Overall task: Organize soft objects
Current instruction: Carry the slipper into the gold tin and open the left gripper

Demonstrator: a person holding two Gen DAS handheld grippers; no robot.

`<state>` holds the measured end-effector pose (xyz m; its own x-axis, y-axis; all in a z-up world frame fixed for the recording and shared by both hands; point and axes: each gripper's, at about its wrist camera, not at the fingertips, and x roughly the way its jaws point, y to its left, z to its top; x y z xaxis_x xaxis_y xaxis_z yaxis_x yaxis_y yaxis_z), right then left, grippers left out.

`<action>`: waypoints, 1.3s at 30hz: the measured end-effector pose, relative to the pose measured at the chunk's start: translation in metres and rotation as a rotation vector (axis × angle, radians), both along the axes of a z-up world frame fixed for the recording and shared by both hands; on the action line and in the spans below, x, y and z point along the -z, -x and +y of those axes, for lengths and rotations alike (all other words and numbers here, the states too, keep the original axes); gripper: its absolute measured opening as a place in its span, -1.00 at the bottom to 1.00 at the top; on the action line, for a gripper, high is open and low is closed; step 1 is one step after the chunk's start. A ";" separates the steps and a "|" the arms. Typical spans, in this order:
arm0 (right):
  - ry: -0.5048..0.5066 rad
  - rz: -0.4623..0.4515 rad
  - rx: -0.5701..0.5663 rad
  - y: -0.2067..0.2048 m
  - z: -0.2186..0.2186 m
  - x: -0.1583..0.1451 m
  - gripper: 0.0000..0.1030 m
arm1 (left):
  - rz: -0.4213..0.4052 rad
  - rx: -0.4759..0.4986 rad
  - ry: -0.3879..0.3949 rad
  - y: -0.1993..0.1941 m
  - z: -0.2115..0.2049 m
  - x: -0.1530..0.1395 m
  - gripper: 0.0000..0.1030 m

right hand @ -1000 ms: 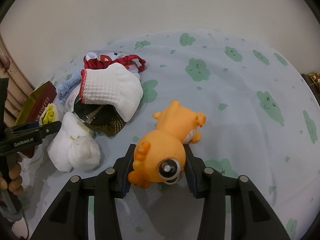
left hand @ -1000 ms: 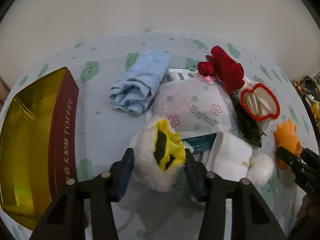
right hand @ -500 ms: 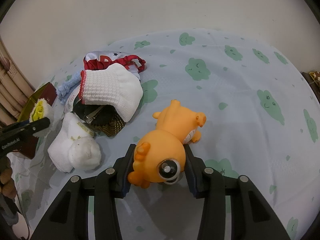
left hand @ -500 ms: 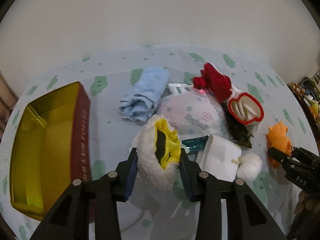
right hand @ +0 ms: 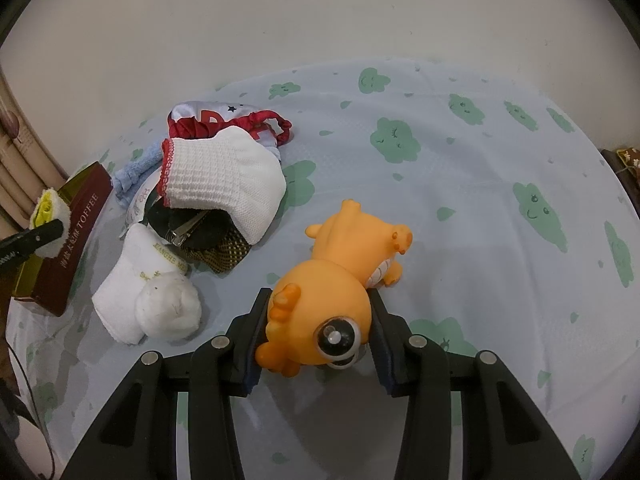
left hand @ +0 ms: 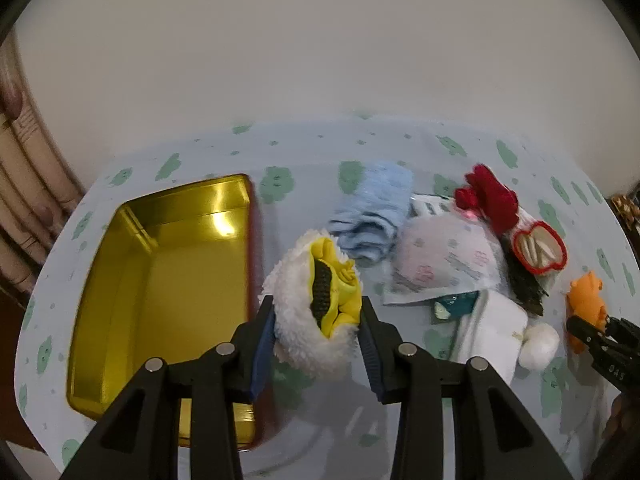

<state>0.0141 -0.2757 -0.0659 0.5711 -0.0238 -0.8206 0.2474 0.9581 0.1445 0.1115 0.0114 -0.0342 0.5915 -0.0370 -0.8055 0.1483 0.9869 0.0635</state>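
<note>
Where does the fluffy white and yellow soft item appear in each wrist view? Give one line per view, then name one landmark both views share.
Left wrist view: the fluffy white and yellow soft item sits at lower centre, clamped in the left hand-held gripper, just right of the toffee tin.
Right wrist view: it is small at the far left edge, in front of the tin.
Shared landmark: the toffee tin.
</note>
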 end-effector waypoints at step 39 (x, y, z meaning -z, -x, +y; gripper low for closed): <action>0.042 -0.015 -0.007 0.003 0.005 0.001 -0.19 | 0.046 -0.270 -0.009 -0.003 0.160 0.021 -0.09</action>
<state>0.0116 -0.2708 -0.0668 0.5840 -0.0542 -0.8100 0.2388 0.9651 0.1076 0.1149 0.1710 -0.0554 0.5419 0.1240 -0.8312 -0.1168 0.9906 0.0717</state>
